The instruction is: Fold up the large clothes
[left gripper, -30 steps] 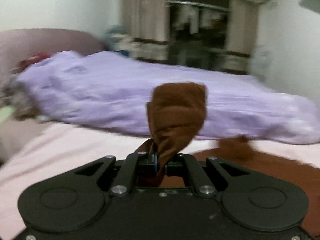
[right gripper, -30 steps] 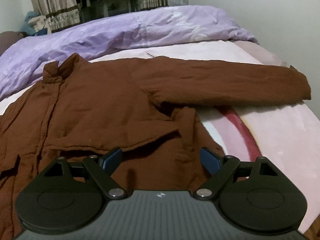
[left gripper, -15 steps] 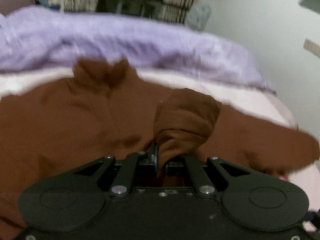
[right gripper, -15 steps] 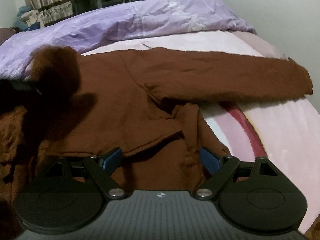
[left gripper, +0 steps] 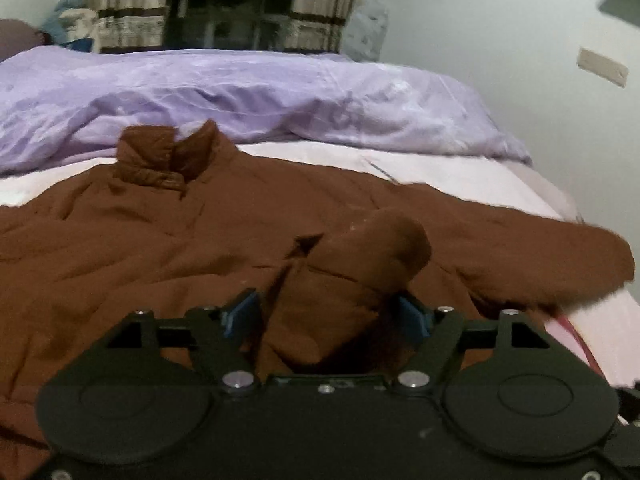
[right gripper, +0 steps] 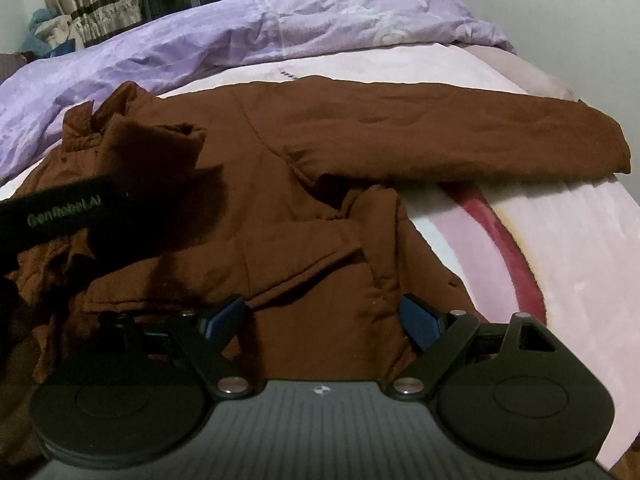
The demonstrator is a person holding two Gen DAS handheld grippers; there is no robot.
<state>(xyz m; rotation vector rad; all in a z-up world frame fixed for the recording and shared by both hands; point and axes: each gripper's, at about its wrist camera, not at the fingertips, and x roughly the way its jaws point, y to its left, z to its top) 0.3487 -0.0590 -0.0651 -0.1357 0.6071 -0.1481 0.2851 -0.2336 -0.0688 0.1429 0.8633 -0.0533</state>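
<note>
So the brown jacket (right gripper: 304,216) is spread out on the bed (right gripper: 560,248), collar (left gripper: 168,156) at the far end near the purple duvet (left gripper: 240,92), and 1 sleeve (right gripper: 460,140) stretched straight out to the right over the pink sheet.

Left gripper (left gripper: 326,314): its fingers have just been opening and now stand spread. The other sleeve's cuff (left gripper: 372,252) is bunched up in a rounded lump sitting right between them, poking out past the blue pads (left gripper: 240,314). The left pad is clear of the cloth with a dark gap beside it. On the right side the fabric runs close to the pad and it's too blurry to say if it touches, but nothing looks pinched. That cuff lies folded across the jacket's chest, roughly mid-body, nearer than the collar. In the right wrist view the same gripper shows up at the left edge as a dark body with green lettering, with the brown lump of sleeve just beyond it, next to the collar.

Right gripper (right gripper: 322,318): fingers wide apart, nothing between the pads except the jacket's lower front lying on the bed beyond them. A folded flap of the front panel (right gripper: 304,268) runs diagonally just past the fingertips, and the hem area is right under the gripper.
</note>
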